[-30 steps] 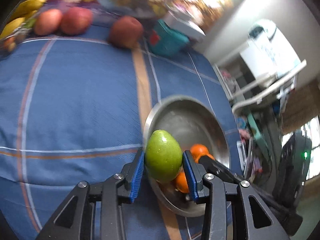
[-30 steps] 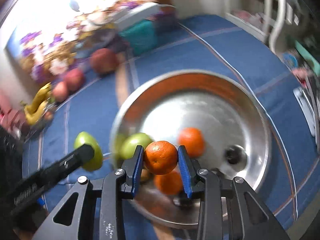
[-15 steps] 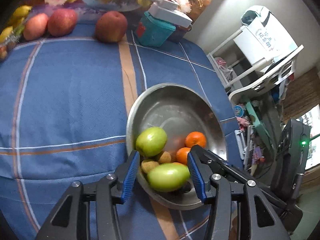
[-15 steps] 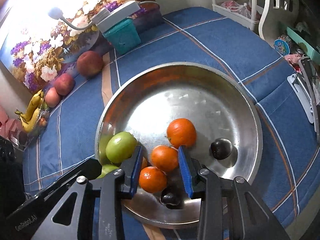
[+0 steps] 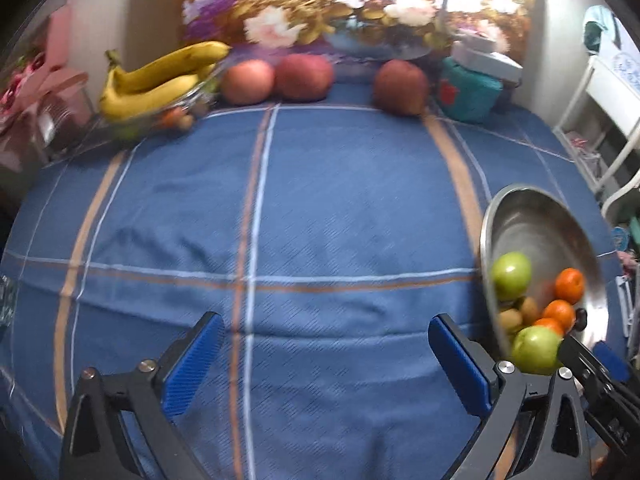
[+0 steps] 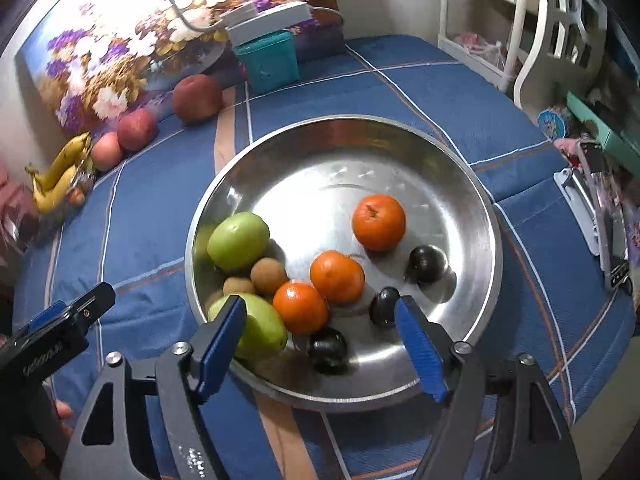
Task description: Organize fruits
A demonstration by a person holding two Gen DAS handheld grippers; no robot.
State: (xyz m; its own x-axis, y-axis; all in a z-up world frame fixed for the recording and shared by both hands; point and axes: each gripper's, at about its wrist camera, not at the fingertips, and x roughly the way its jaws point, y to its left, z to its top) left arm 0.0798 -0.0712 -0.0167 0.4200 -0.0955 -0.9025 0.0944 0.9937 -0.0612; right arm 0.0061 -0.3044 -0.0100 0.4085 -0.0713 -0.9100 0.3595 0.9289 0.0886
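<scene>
A steel bowl sits on the blue tablecloth; it also shows at the right in the left wrist view. It holds two green fruits, three oranges, small brown fruits and three dark plums. My right gripper is open and empty over the bowl's near edge. My left gripper is open and empty over bare cloth left of the bowl. Three red apples and bananas lie at the table's far edge.
A teal box with a grey lamp base on it stands at the back, before a flower painting. A white chair stands off the table's right side. Clutter lies beyond the right edge.
Both grippers let go of their fruit into the bowl and opened wide. My left gripper swung left, away from the bowl, over bare cloth. My right gripper drew back a little.
</scene>
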